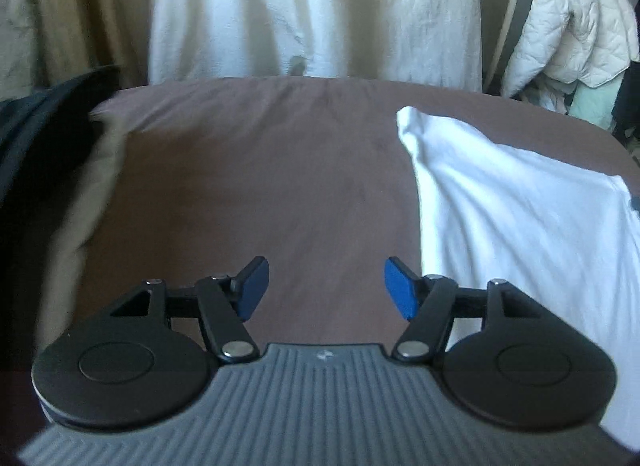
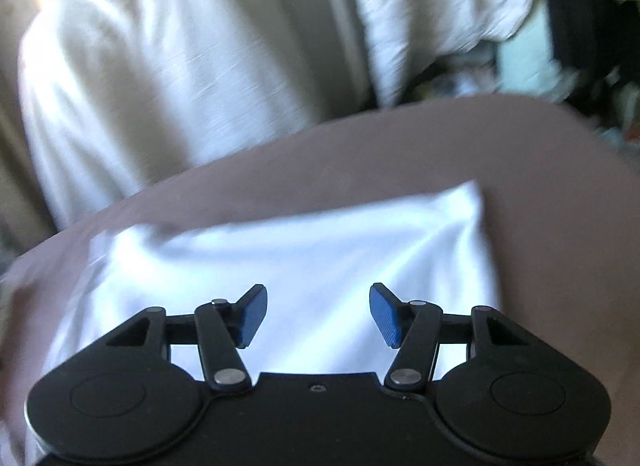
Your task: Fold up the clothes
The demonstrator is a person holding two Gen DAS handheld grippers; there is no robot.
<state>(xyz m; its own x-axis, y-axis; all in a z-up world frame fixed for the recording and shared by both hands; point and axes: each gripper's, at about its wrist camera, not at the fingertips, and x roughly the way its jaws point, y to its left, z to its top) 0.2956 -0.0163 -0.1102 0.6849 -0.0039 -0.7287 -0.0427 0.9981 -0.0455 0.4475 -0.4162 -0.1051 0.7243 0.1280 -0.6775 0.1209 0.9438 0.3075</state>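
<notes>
A white garment [image 1: 520, 225] lies folded on a brown sheeted surface [image 1: 260, 169], at the right in the left wrist view. My left gripper [image 1: 326, 288] is open and empty, hovering over bare brown sheet just left of the garment's edge. In the right wrist view the same white garment [image 2: 312, 250] fills the middle, and my right gripper [image 2: 318, 316] is open and empty above its near part. That view is motion-blurred.
White and beige curtains [image 1: 312, 9] hang behind the surface. A dark garment [image 1: 36, 137] lies at the left edge. A quilted white jacket [image 1: 572, 21] and a pile of clothes sit at the far right. The brown surface [image 2: 540, 169] ends beyond the garment.
</notes>
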